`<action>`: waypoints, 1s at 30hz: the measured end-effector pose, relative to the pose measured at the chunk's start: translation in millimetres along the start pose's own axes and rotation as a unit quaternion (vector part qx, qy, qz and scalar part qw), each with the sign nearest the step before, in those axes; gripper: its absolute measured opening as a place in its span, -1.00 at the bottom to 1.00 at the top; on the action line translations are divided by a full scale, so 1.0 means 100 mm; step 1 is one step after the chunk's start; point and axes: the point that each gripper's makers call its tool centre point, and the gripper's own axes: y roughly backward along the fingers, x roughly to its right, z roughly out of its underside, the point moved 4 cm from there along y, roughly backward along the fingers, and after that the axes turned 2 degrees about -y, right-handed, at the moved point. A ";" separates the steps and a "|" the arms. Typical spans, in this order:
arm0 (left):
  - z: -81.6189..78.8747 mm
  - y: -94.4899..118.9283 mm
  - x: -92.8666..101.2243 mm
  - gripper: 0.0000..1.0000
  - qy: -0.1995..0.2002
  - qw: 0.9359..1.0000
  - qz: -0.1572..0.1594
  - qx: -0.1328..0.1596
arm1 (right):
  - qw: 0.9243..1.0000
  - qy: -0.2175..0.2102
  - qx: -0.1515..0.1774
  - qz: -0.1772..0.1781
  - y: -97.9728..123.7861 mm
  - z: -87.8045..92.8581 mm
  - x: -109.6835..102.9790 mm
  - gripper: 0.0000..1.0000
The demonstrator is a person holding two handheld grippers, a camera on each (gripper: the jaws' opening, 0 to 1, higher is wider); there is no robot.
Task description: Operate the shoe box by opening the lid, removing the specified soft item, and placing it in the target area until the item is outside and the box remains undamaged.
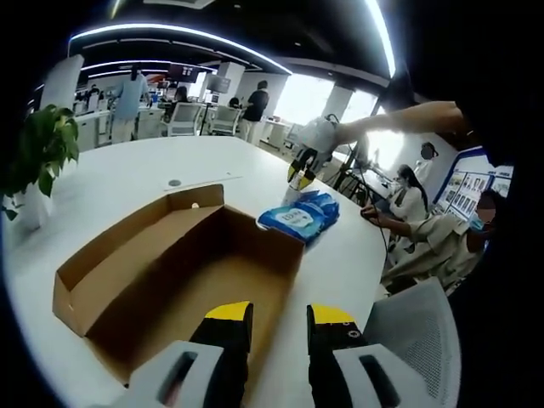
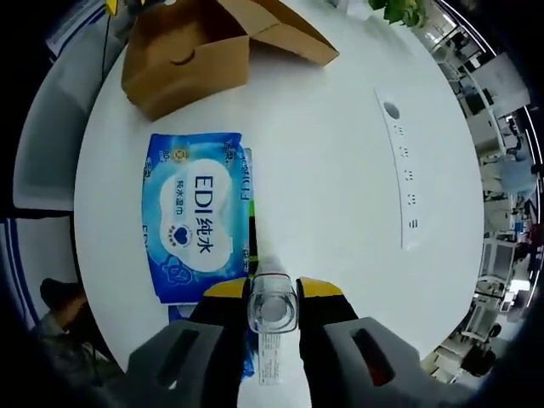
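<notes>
The open brown shoe box [image 1: 170, 263] lies on the round white table [image 1: 127, 170], its inside bare, right in front of my left gripper [image 1: 279, 319], which is open with nothing between its jaws. Beyond the box lies a soft blue wipes pack [image 1: 302, 217], outside the box. In the right gripper view the pack [image 2: 197, 212] lies flat below the box [image 2: 187, 55]. My right gripper [image 2: 272, 293] hovers over the pack's near edge, shut on a small clear bottle [image 2: 272, 306]. A person's arm holds that right gripper [image 1: 299, 170] above the pack.
A white socket strip [image 2: 399, 161] is set in the table. A potted plant [image 1: 42, 153] stands at the table's left edge. A mesh chair [image 1: 416, 331] and seated people [image 1: 425, 238] are on the right, with office desks behind.
</notes>
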 end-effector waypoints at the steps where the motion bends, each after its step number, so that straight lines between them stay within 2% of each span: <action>1: 0.01 0.01 -0.01 -0.49 0.000 1.000 -0.002 0.000 | 1.000 -0.001 -0.001 0.001 0.00 0.00 0.00 -0.62; 12: 0.04 0.02 -0.03 -0.49 0.003 1.000 -0.005 0.000 | 1.000 0.001 -0.011 0.007 -0.01 0.09 0.04 -0.58; 20: 0.00 0.01 -0.02 -0.49 0.002 1.000 -0.004 0.006 | 1.000 -0.006 -0.008 0.009 0.02 0.08 0.04 -0.58; 30: 0.04 0.04 -0.04 -0.49 0.007 1.000 -0.012 0.010 | 1.000 -0.011 -0.004 0.024 0.10 0.10 0.07 -0.49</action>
